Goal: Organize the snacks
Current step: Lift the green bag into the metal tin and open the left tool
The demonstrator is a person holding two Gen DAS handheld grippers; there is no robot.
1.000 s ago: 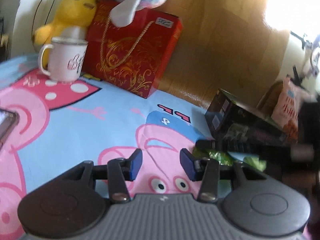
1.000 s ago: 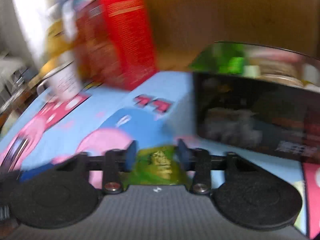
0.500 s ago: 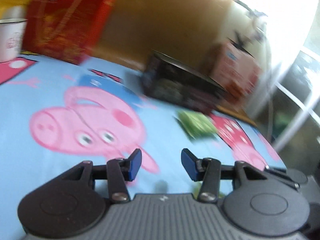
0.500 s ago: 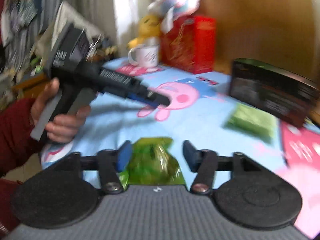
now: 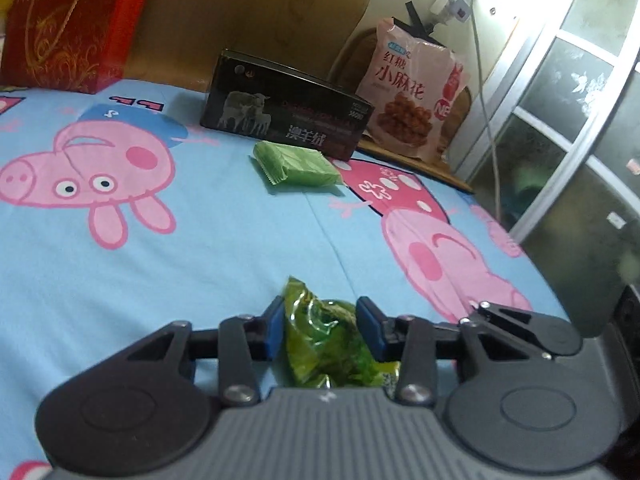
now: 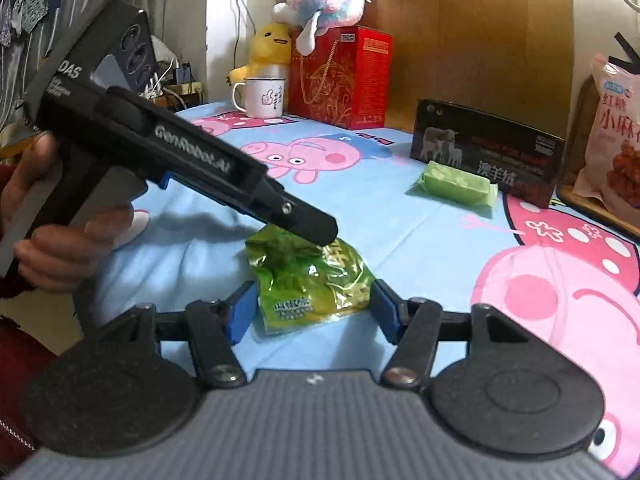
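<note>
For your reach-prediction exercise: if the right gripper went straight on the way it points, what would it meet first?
The shiny green snack packet, lying on the cloth between the right gripper's open fingers. The left gripper touches the packet's far end. Depth beyond is unclear.

I'm seeing the shiny green snack packet [image 5: 324,340] now sitting between my left gripper [image 5: 320,330] pads, where a second ago they were framing only cloth; those jaws are closing in on it. My right gripper [image 6: 312,312], clamped on that packet earlier, is now standing spread either side of it, the packet lying on the sheet just ahead.
</note>
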